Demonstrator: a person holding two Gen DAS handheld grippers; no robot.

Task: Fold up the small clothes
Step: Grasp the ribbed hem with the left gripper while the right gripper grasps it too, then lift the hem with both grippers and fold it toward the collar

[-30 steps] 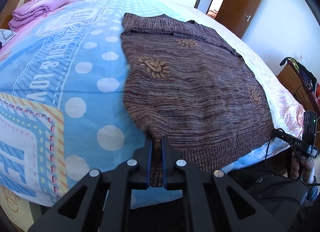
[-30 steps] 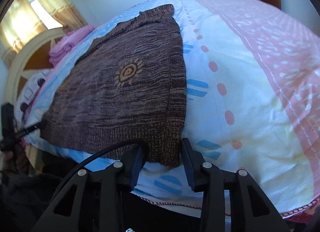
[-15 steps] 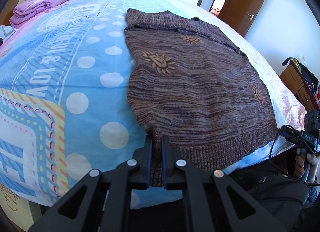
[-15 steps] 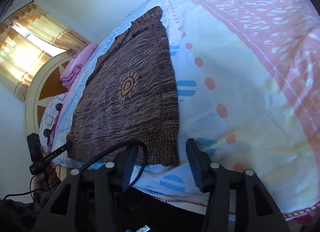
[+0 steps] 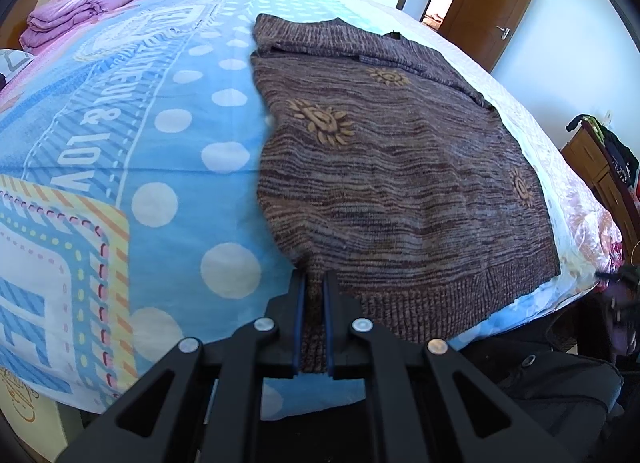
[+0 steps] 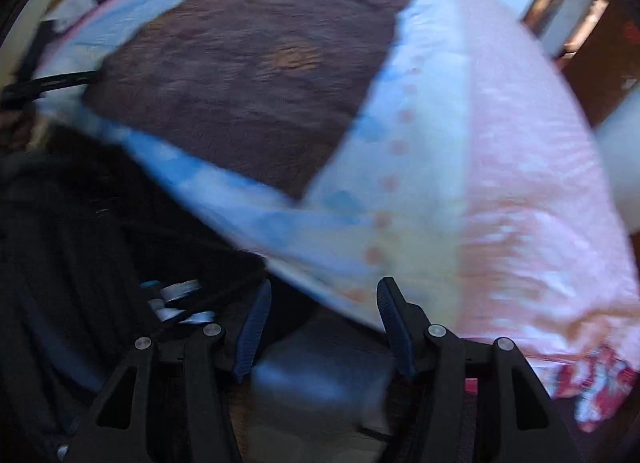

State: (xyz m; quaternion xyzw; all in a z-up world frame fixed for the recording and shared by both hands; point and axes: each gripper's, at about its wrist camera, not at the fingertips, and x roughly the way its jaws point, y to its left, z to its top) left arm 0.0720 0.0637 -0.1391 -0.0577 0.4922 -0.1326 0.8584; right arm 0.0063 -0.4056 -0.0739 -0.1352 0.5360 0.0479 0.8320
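Observation:
A brown knitted sweater [image 5: 400, 183] with orange sun motifs lies flat on the bed, its ribbed hem toward me. My left gripper [image 5: 314, 283] is shut on the hem's near left corner at the bed's edge. In the blurred right wrist view the sweater [image 6: 248, 79] lies further off, on the upper left. My right gripper [image 6: 324, 299] is open and empty, below the bed's edge and apart from the sweater.
The bed cover [image 5: 120, 167] is blue with white dots on the left and pink [image 6: 520, 183] on the right. Folded pink bedding [image 5: 80, 11] lies at the far left. A brown door [image 5: 496, 3] and a wooden cabinet [image 5: 600, 175] stand on the right.
My right gripper has let go of the hem's right corner, opened wider and pulled back and down from the bed, moving fast. My left gripper keeps its hold.

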